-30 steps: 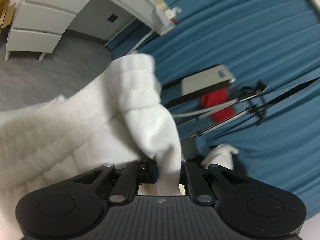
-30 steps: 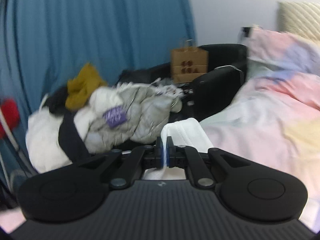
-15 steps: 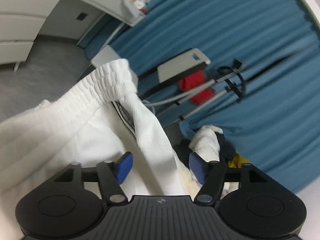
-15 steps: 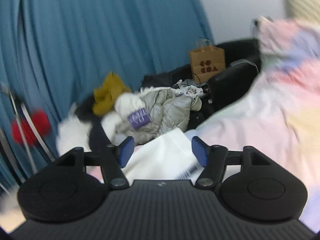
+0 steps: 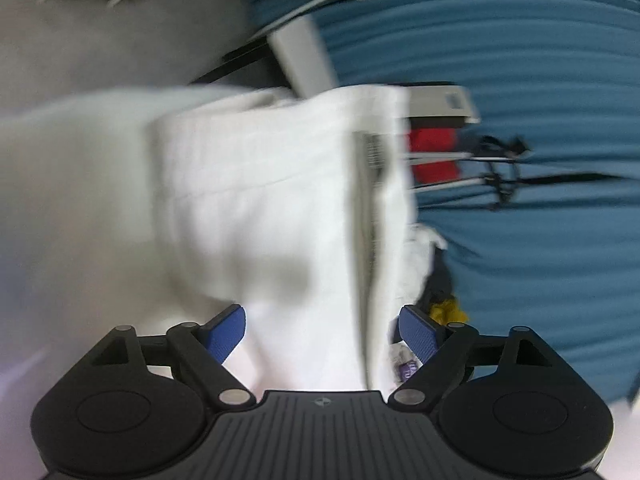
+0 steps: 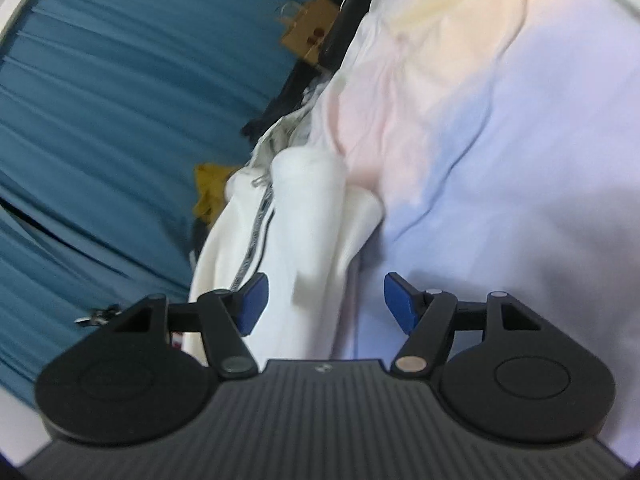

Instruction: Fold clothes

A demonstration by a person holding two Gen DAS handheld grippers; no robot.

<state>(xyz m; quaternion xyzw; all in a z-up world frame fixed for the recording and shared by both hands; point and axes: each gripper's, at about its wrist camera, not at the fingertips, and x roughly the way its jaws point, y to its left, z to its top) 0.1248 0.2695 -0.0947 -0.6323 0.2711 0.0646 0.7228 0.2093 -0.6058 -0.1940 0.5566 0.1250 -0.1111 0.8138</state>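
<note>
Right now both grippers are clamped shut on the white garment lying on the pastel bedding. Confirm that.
Not clamped. Both wrist views show the left gripper and right gripper open, blue pads clear of the white garment. It does lie on the pastel bedding.

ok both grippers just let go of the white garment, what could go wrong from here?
1. The white garment lies bunched by the edge of the pastel bedding, so it may slide toward the clothes pile.
2. The right gripper and left gripper have open jaws straddling cloth; a blue pad could snag it on retreat.
3. The folds look loose and may unfold.
</note>
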